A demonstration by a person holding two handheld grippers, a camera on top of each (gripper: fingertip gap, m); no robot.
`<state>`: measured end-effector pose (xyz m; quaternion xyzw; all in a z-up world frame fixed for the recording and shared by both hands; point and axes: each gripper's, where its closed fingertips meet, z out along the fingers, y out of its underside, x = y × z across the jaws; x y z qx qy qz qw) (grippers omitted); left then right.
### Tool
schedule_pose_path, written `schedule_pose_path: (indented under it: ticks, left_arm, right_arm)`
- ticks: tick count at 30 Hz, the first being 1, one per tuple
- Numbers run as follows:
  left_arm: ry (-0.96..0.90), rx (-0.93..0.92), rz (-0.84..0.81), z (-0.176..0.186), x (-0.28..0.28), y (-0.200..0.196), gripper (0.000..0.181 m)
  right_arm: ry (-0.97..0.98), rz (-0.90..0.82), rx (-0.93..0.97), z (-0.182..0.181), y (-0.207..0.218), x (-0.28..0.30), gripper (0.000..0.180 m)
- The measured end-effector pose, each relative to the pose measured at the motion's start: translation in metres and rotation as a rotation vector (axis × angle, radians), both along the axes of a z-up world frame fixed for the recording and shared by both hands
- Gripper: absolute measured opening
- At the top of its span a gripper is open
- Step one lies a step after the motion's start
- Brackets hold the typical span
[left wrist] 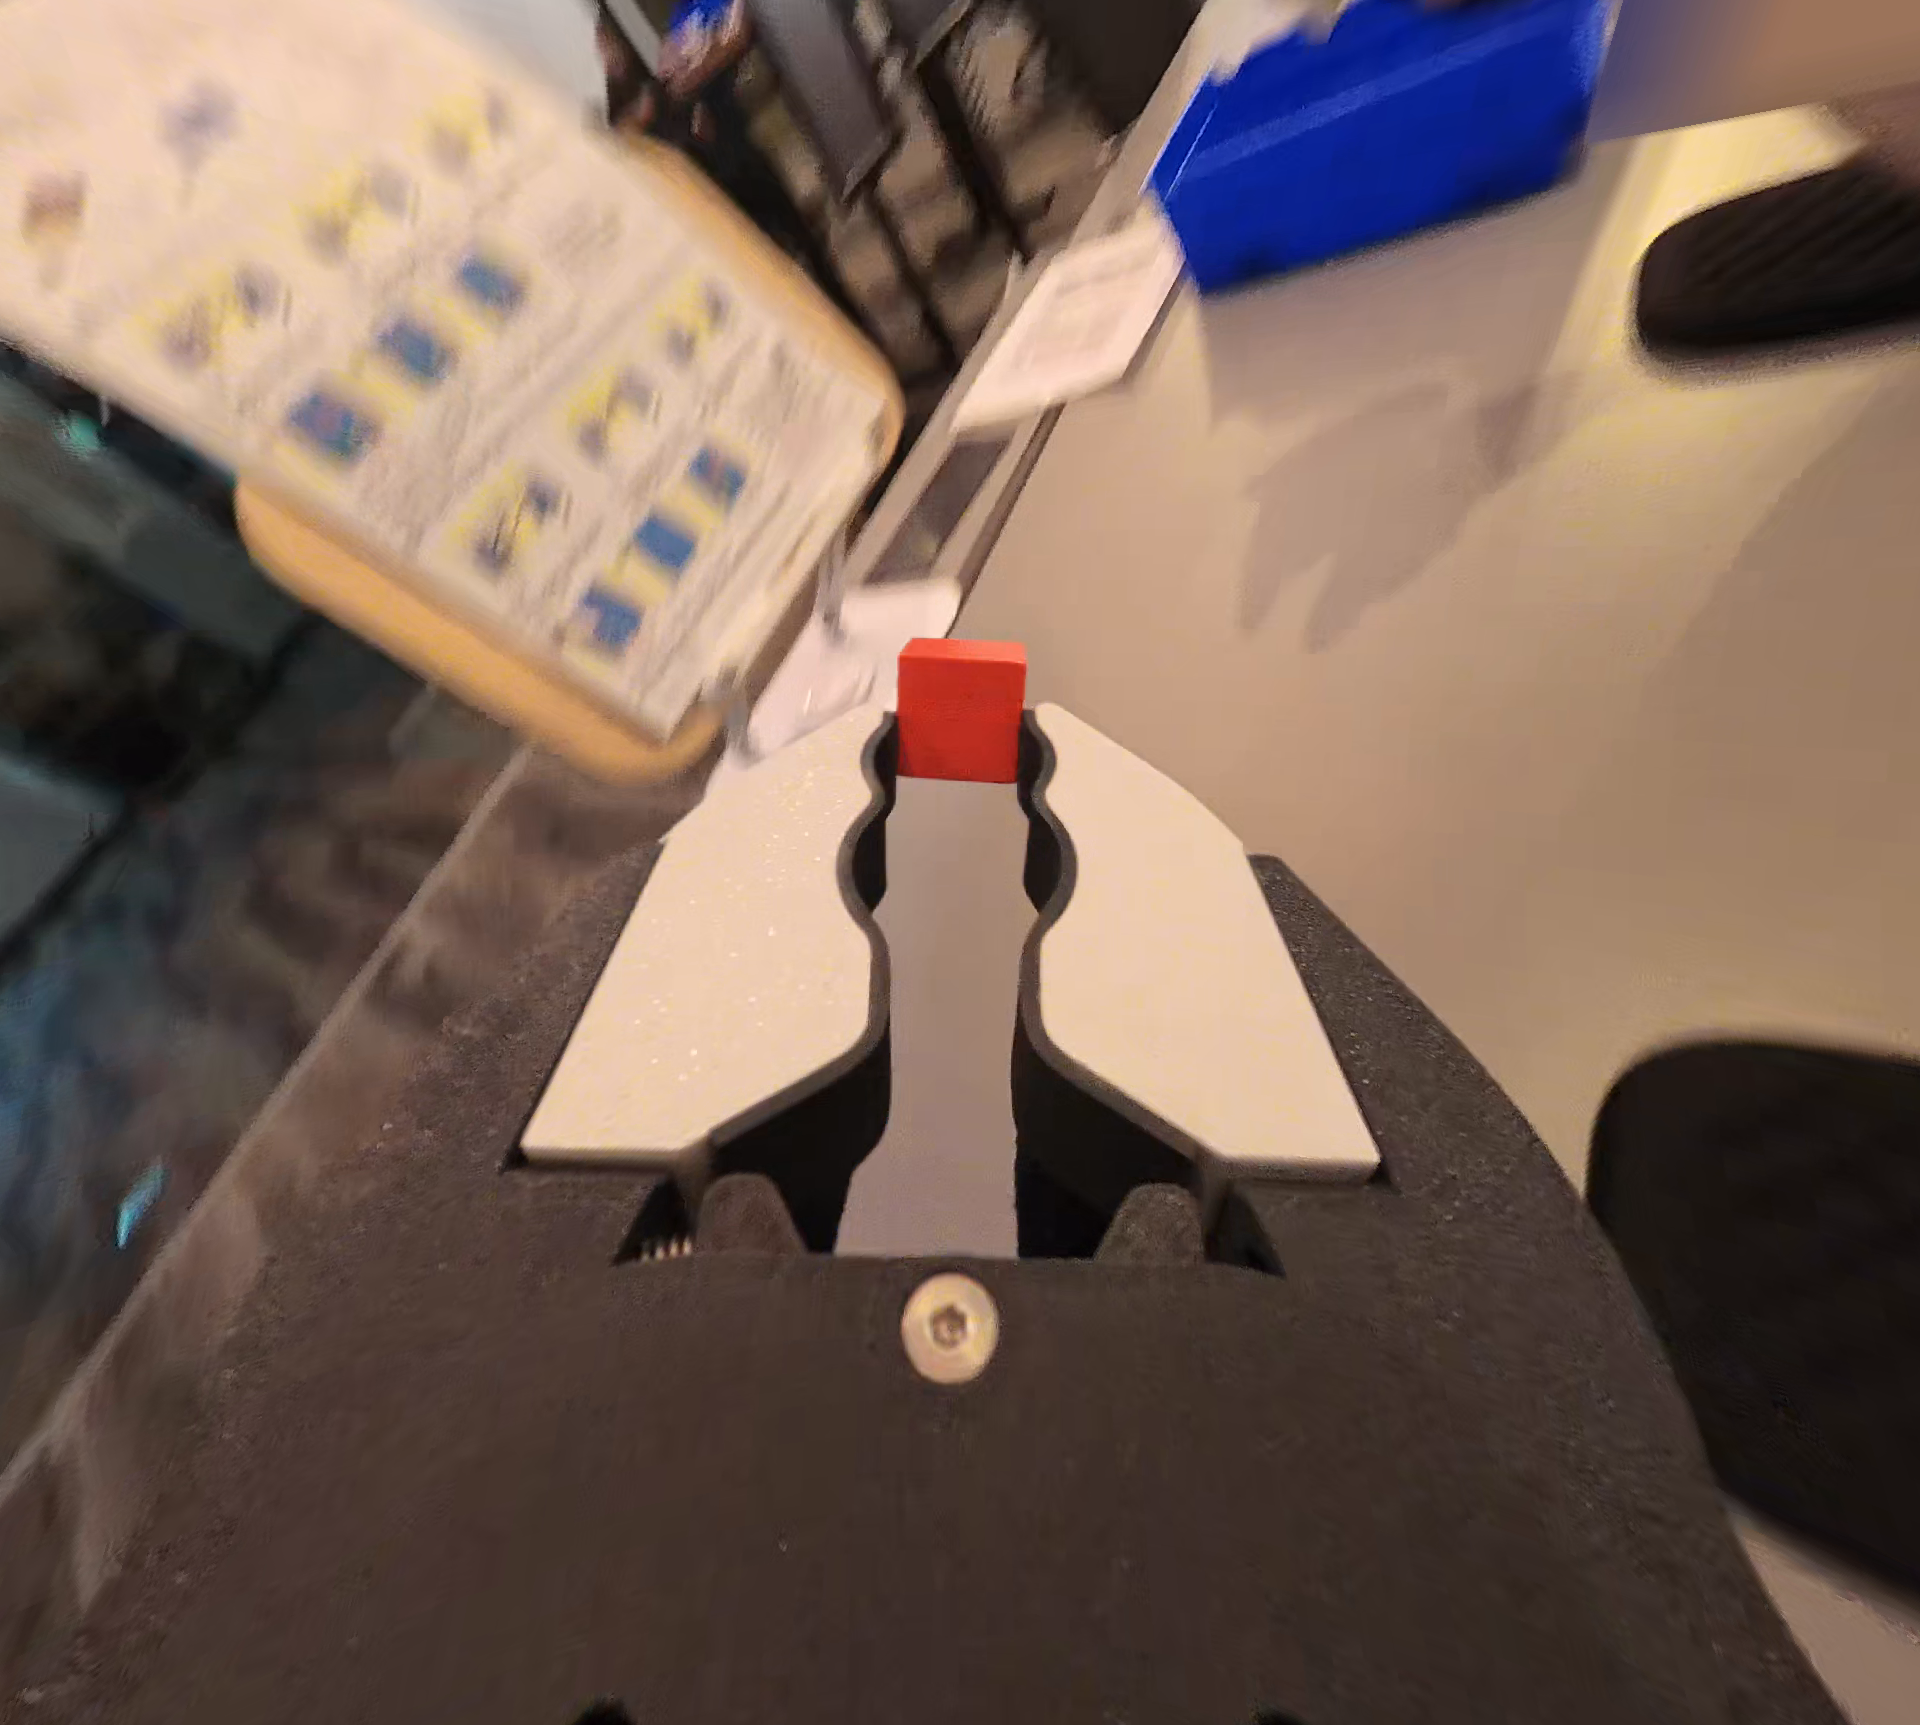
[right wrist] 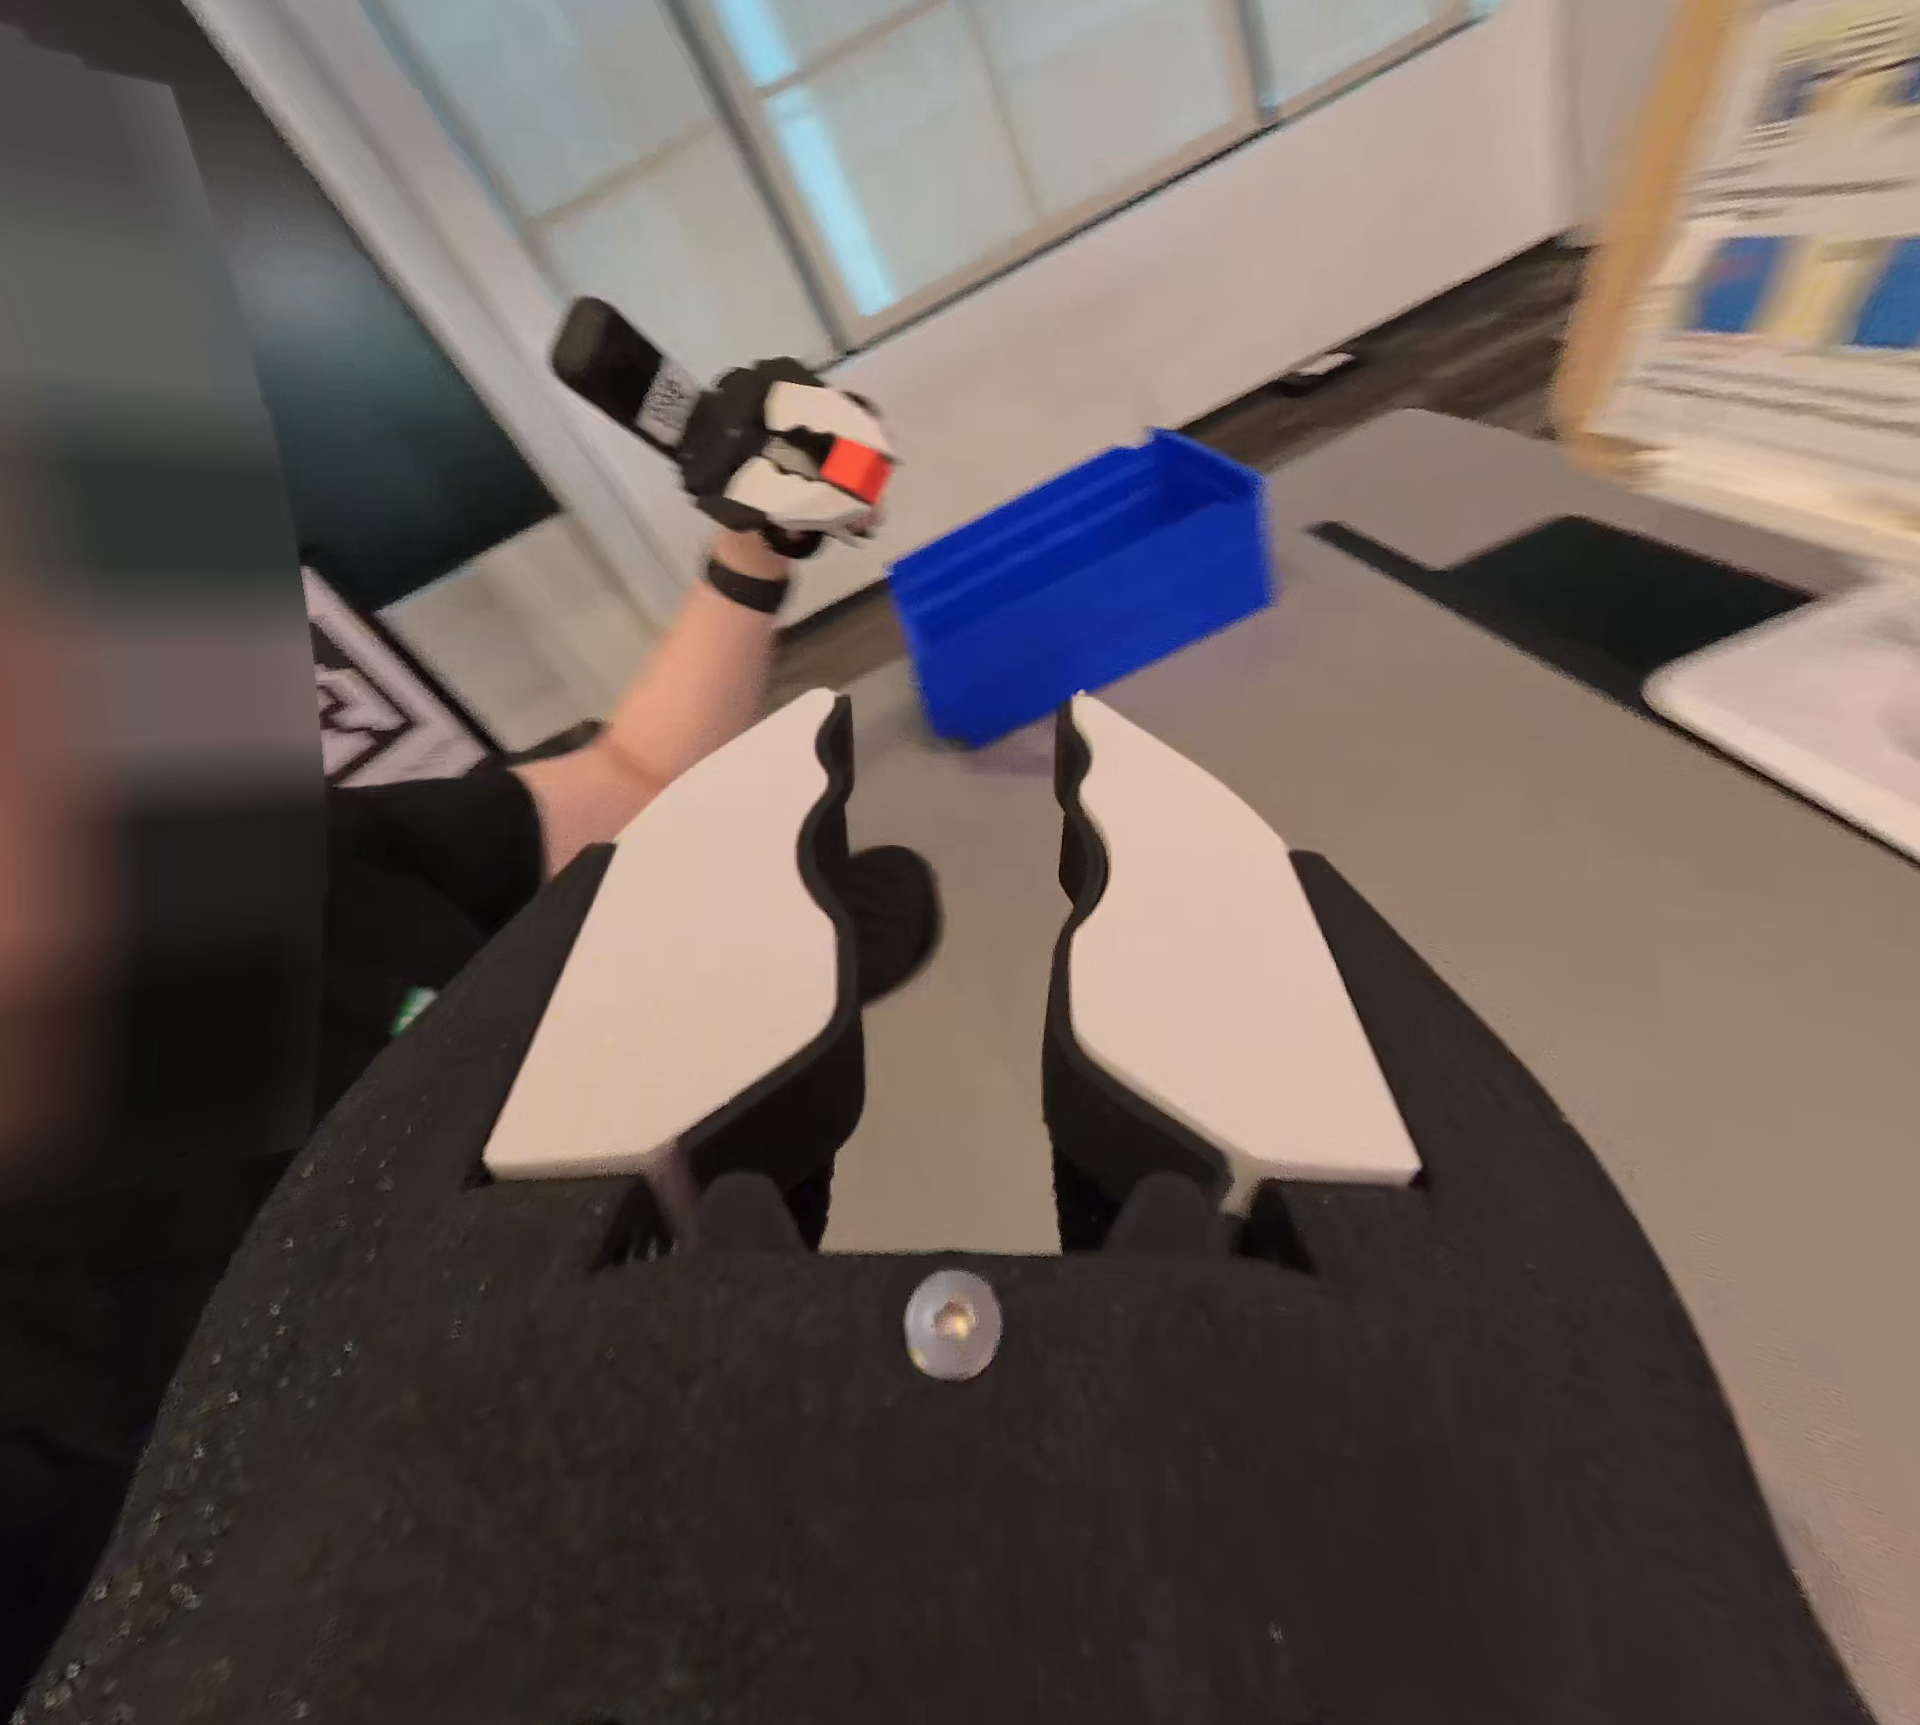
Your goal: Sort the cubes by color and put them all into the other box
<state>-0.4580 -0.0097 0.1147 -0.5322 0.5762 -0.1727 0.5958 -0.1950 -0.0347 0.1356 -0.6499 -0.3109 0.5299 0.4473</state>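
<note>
Grey counter (right wrist: 1455,896) carries the blue box (right wrist: 1081,595) — right claw (right wrist: 951,719) gapes empty just before it; left claw (left wrist: 961,719), raised beside it, pinches a red cube (left wrist: 961,709).

Left gripper (left wrist: 958,719): raised, jaws clamped on cube (left wrist: 960,711); bare forearm (right wrist: 675,699) at 10 o'clock in right view. Right gripper (right wrist: 954,719): jaws apart, empty.

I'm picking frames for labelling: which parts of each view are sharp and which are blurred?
Left wrist view: left gripper and red cube sharp; poster board and blue box motion-smeared. Right wrist view: right gripper sharp; blue box and window soft.
</note>
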Motion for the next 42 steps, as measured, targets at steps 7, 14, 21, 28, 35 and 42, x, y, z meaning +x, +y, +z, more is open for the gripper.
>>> schedule_pose_path:
  ticks: [7,14,21,28,35,42]
  left_arm:
    - [-0.171,0.158,-0.303,0.037,0.141,-0.067,0.022]
    - [-0.211,0.177,-0.405,0.038,0.198,-0.084,0.022]
    - [-0.224,0.178,-0.428,0.030,0.207,-0.084,0.022]
    - [-0.206,0.164,-0.432,0.020,0.206,-0.081,0.022]
    - [-0.174,0.103,-0.346,0.006,0.206,-0.071,0.032]
    - [-0.249,0.059,-0.276,0.025,0.193,-0.062,0.028]
  right_arm:
    - [0.250,0.351,-0.171,0.015,-0.043,-0.067,0.045]
    - [0.273,0.409,-0.210,0.019,-0.058,-0.075,0.048]
    - [0.221,0.427,-0.261,0.007,-0.061,-0.082,0.041]
    - [0.239,0.498,-0.299,0.003,-0.063,-0.084,0.023]
    - [0.194,0.449,-0.269,-0.004,-0.052,-0.070,0.022]
    - [0.075,0.252,-0.082,0.018,-0.047,-0.007,0.022]
